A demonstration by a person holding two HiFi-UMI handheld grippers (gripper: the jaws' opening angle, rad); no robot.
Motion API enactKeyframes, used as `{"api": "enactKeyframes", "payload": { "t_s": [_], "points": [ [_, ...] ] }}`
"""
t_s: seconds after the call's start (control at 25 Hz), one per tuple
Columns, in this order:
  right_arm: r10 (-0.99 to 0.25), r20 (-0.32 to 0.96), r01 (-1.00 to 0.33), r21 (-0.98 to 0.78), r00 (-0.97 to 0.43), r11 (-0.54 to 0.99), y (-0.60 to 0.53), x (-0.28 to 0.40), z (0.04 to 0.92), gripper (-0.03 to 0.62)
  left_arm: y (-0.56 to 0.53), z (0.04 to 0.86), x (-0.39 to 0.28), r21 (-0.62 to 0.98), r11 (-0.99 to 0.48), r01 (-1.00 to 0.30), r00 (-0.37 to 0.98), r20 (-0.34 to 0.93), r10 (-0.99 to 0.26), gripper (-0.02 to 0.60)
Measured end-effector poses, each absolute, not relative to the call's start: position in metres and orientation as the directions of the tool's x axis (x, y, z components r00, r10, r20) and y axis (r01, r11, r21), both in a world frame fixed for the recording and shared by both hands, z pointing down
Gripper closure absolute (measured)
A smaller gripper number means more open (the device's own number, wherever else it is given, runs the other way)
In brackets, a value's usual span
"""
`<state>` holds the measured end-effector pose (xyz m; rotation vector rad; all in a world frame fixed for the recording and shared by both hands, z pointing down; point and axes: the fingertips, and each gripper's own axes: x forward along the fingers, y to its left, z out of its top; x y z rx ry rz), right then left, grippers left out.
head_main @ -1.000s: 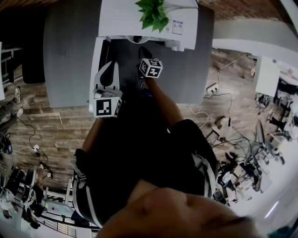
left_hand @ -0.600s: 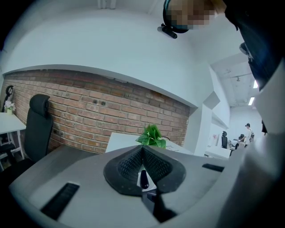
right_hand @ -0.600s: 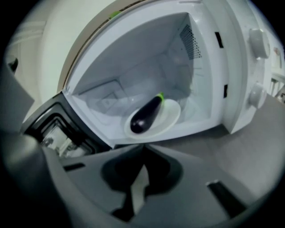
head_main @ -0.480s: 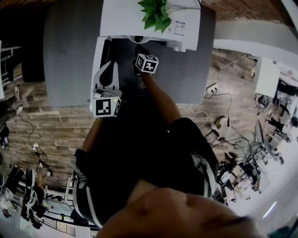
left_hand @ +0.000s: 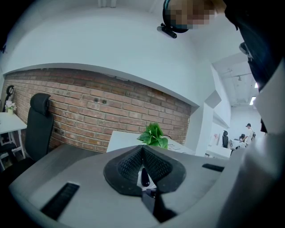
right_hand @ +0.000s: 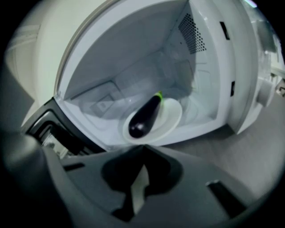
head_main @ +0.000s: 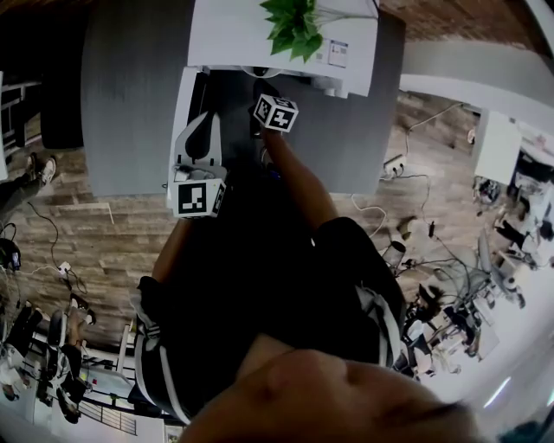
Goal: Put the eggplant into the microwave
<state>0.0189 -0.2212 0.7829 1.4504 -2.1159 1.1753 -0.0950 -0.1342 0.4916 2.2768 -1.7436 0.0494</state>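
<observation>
In the right gripper view the white microwave (right_hand: 133, 58) stands open. A dark purple eggplant (right_hand: 144, 118) with a green stem lies on a white plate (right_hand: 171, 118) inside it. My right gripper (right_hand: 142, 149) is just outside the opening, shut with nothing in it. From the head view its marker cube (head_main: 275, 112) sits right at the microwave's (head_main: 260, 35) front. My left gripper (left_hand: 142, 147) is shut and empty, aimed over the microwave top at the brick wall. Its cube (head_main: 197, 198) is by the table's near edge.
The microwave door (head_main: 180, 121) swings out to the left, beside my left gripper. A green plant (head_main: 290, 26) sits on the microwave top. The grey table (head_main: 130, 104) carries the microwave. Cables and a power strip (head_main: 394, 164) lie on the wooden floor at the right.
My right gripper has moved a little farther toward the microwave opening. The left gripper has stayed where it was.
</observation>
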Motion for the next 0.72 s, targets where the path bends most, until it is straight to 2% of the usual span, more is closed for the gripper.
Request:
{"api": "enactKeyframes", "payload": {
  "t_s": [0.72],
  "points": [
    [-0.633,0.63,-0.868,-0.475,-0.451,0.146,-0.25,0.017,0.776,0.562,-0.137,0.495,-0.097,0.185,-0.237,-0.954,0.273,0.201,-0.941,0.545]
  ]
}}
